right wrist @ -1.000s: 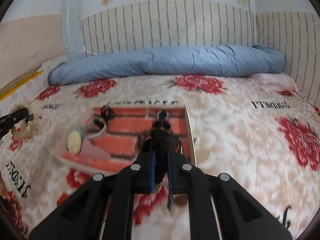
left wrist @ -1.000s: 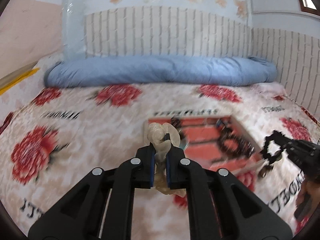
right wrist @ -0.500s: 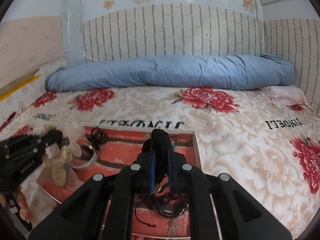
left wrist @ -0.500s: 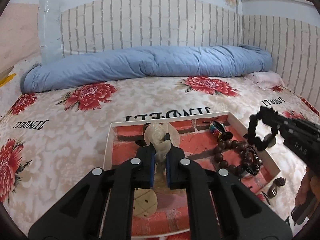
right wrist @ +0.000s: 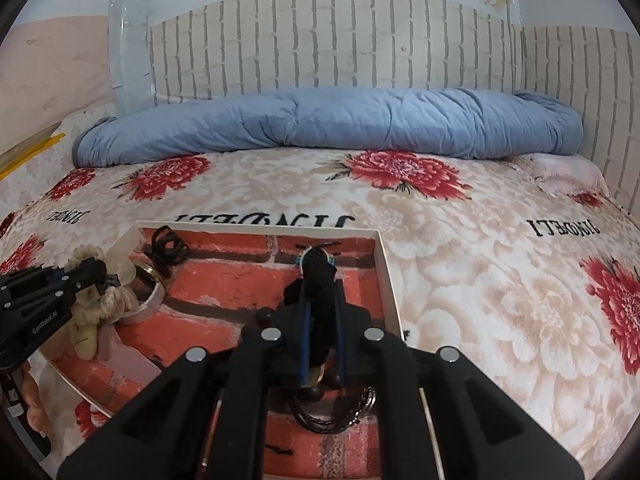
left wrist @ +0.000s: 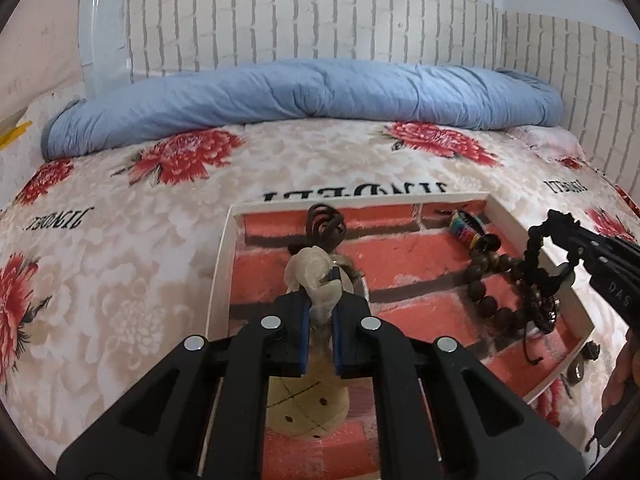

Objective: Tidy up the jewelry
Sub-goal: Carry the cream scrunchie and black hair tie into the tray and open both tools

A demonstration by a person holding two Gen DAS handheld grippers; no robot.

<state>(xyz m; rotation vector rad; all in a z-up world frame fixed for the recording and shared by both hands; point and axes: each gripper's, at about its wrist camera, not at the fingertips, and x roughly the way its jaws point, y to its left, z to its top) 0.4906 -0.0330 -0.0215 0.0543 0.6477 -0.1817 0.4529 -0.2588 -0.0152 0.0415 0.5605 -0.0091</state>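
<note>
A shallow white-rimmed tray [left wrist: 219, 264] with a red brick-print floor lies on the floral bedspread; it also shows in the right wrist view [right wrist: 387, 272]. My left gripper [left wrist: 320, 312] is shut on a cream scrunchie [left wrist: 314, 276] and holds it over the tray's left half; the scrunchie also shows in the right wrist view [right wrist: 100, 304]. My right gripper [right wrist: 322, 320] is shut on a black beaded bracelet [right wrist: 318, 280], which hangs over the tray's right side in the left wrist view [left wrist: 536, 256].
In the tray lie a dark wooden bead bracelet [left wrist: 486, 284], a rainbow band [left wrist: 468, 232], a black hair tie [left wrist: 324, 224], a round cream disc [left wrist: 308, 412] and black cords [right wrist: 332, 416]. A rolled blue quilt [left wrist: 304, 92] lies along the brick-pattern wall.
Both grippers have moved from beside the tray to over it, each still holding its item. The left one came in from the left, the right one from the right front.
</note>
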